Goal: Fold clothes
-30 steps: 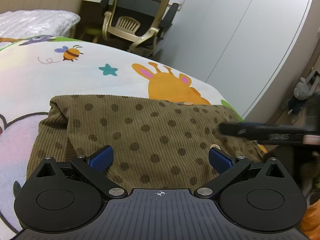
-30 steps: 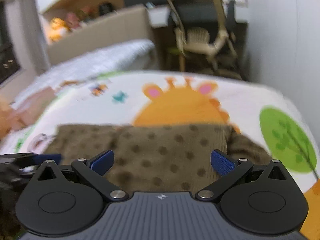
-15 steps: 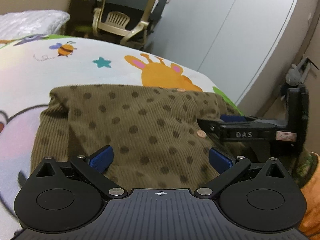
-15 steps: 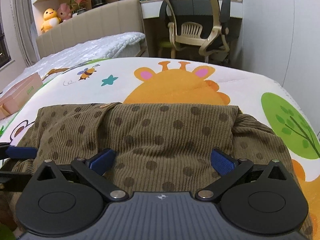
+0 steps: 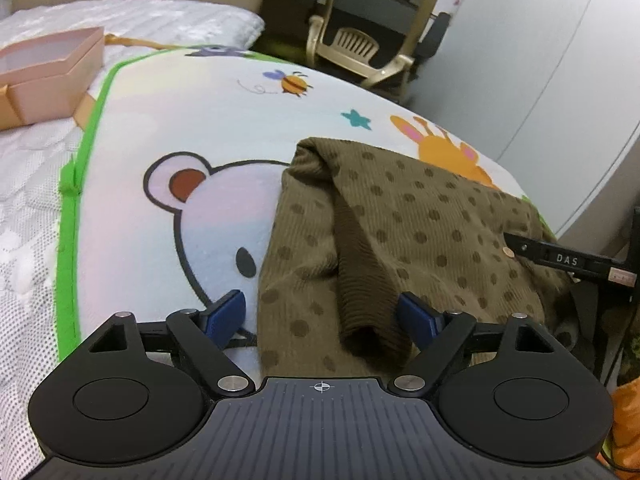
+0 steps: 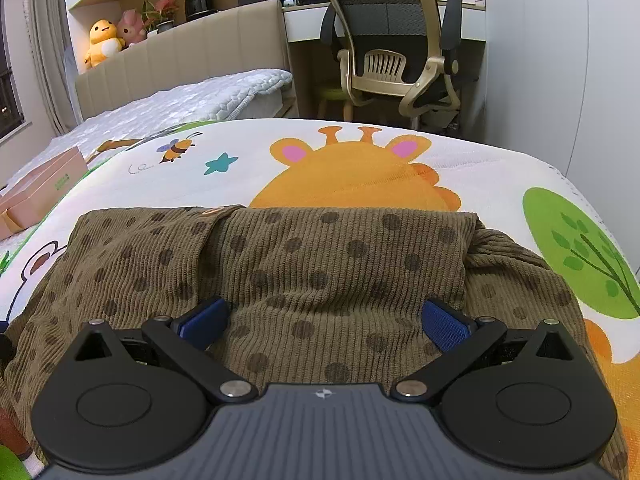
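Both grippers gape wide, holding nothing: left gripper [image 5: 320, 316] at the near-left corner of the brown dotted garment [image 6: 320, 264], right gripper [image 6: 324, 320] over its near edge. It lies folded on the cartoon blanket [image 6: 480, 168], long axis left-right, short of the giraffe print [image 6: 352, 176].

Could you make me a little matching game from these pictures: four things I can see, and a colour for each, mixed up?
Things:
1. dotted corduroy garment
2. gift box
3. star print
4. plush duck

Colours:
A. pink
B. yellow
C. olive brown
D. teal

Pairs: 1-C, 2-A, 3-D, 4-B
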Motion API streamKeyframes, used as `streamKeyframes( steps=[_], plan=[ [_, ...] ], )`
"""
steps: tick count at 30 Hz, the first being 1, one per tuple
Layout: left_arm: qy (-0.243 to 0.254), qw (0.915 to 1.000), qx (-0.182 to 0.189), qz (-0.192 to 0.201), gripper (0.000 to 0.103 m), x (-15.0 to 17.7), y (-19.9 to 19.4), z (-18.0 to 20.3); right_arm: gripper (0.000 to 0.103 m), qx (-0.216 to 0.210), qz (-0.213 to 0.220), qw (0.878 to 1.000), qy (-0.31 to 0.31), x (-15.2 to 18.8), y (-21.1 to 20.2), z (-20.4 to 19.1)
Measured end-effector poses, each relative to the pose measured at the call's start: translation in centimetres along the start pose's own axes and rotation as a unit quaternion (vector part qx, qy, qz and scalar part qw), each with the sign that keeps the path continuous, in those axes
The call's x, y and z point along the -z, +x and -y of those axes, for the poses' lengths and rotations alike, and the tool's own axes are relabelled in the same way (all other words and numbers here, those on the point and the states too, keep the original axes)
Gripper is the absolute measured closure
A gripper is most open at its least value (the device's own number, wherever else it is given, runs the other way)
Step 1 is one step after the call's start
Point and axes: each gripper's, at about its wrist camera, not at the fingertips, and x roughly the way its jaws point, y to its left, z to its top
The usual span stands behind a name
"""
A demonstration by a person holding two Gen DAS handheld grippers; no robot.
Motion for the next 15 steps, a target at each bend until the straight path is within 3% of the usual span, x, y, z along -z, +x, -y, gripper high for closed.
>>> streamKeyframes(
  steps=[3,4,6,8,11,13,15],
  plan=[
    [0.013,0.9998,-0.010,0.006,0.015,0.0,0.5,0.7,0.000,0.000,0.001,1.000,0.001,0.0,0.0,0.0],
    [0.020,0.9997,-0.014,0.009,0.020,0.0,0.7,1.0,0.000,-0.001,0.001,1.000,0.002,0.0,-0.1,0.1],
    [0.029,0.9994,-0.016,0.011,0.040,-0.1,1.1,1.7,0.000,-0.004,0.002,1.000,0.003,0.0,-0.1,0.2],
    [0.012,0.9999,0.005,0.004,0.071,-0.4,1.3,1.7,0.000,-0.009,0.007,1.000,0.002,0.0,-0.4,0.4],
    [-0.005,0.9995,0.030,0.003,0.078,-0.8,1.1,1.6,0.000,0.005,0.039,0.998,-0.051,0.4,-2.4,-1.2],
    [-0.009,0.9991,0.041,0.006,0.079,-1.1,0.9,1.5,0.000,0.027,0.073,0.989,-0.123,1.2,-4.5,-4.1],
    [-0.014,0.9984,0.054,0.008,0.079,-1.5,0.7,1.6,0.000,0.002,0.093,0.978,-0.186,2.1,-6.4,-7.0]
  ],
)
